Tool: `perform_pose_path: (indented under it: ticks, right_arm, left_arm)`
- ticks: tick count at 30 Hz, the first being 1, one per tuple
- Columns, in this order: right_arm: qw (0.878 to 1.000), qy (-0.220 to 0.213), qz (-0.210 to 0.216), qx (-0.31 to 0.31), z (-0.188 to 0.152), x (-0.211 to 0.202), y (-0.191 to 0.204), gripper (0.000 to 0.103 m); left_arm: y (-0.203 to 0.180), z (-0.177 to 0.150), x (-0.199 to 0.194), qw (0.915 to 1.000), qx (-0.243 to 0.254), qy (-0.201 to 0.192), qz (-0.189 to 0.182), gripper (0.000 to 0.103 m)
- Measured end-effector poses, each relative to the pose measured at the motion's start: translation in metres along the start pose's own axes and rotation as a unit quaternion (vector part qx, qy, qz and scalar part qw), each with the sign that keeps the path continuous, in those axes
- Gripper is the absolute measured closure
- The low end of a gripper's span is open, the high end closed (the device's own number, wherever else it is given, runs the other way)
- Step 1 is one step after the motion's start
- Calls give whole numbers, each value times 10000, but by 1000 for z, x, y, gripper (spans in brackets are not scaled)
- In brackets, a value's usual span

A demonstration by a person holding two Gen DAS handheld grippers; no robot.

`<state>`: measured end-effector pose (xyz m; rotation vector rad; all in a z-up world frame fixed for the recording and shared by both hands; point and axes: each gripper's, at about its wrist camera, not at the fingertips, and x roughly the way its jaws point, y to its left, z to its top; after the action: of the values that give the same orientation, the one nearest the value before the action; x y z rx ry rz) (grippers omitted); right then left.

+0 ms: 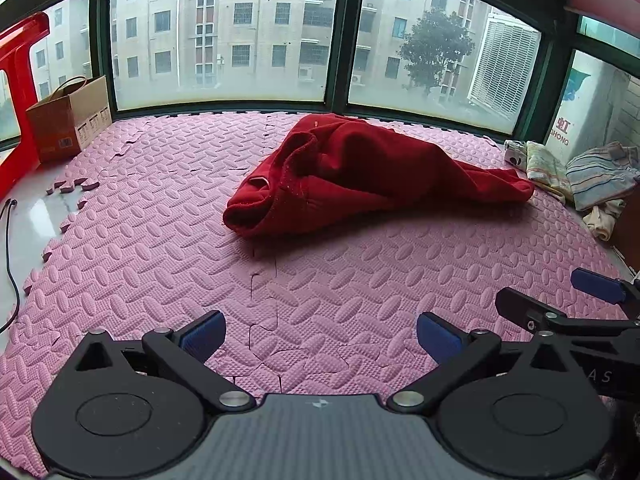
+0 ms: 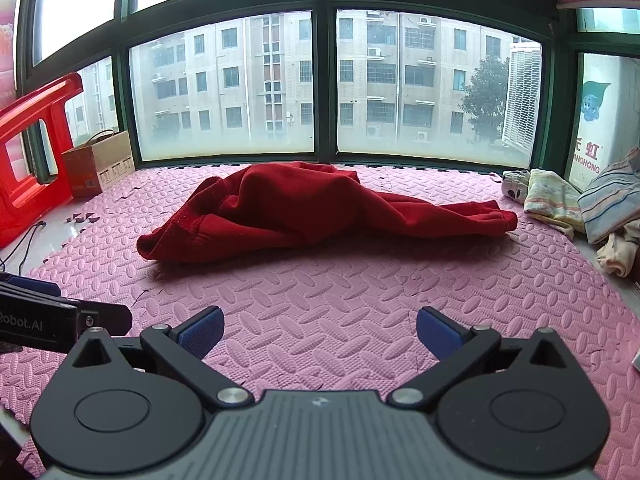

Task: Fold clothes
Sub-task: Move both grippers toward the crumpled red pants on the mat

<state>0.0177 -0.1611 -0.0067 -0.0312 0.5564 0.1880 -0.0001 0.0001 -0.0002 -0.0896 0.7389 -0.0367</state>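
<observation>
A red garment [image 1: 360,172] lies crumpled in a heap on the pink foam mat [image 1: 160,240], towards the window. In the right wrist view the same red garment [image 2: 312,212] stretches across the middle of the mat [image 2: 320,300]. My left gripper [image 1: 320,338] is open above bare mat, well short of the garment, with nothing between its blue pads. My right gripper [image 2: 320,332] is open too, empty, and equally far back. The right gripper [image 1: 568,304] shows at the right edge of the left wrist view, and the left gripper [image 2: 60,316] at the left edge of the right wrist view.
A pile of folded and loose light clothes [image 1: 580,176] lies at the right edge of the mat. A cardboard box [image 1: 70,120] and a red plastic stool [image 1: 20,92] stand at the back left. A black cable [image 1: 10,248] runs over the white floor on the left. Windows close off the far side.
</observation>
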Motion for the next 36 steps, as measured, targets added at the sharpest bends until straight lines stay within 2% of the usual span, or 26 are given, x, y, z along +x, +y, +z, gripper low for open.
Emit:
perform_pose_path:
  ticks: [12,36]
  right_arm:
    - [10000,44,-58,-19,-2,-1,11,0]
    - [9999,106,103,81,1,-8,9,0]
  left_arm:
    - [1,-3,0,9998,-68,182,-40,0]
    - [1,-8,-7,9995,-149,256,101,0]
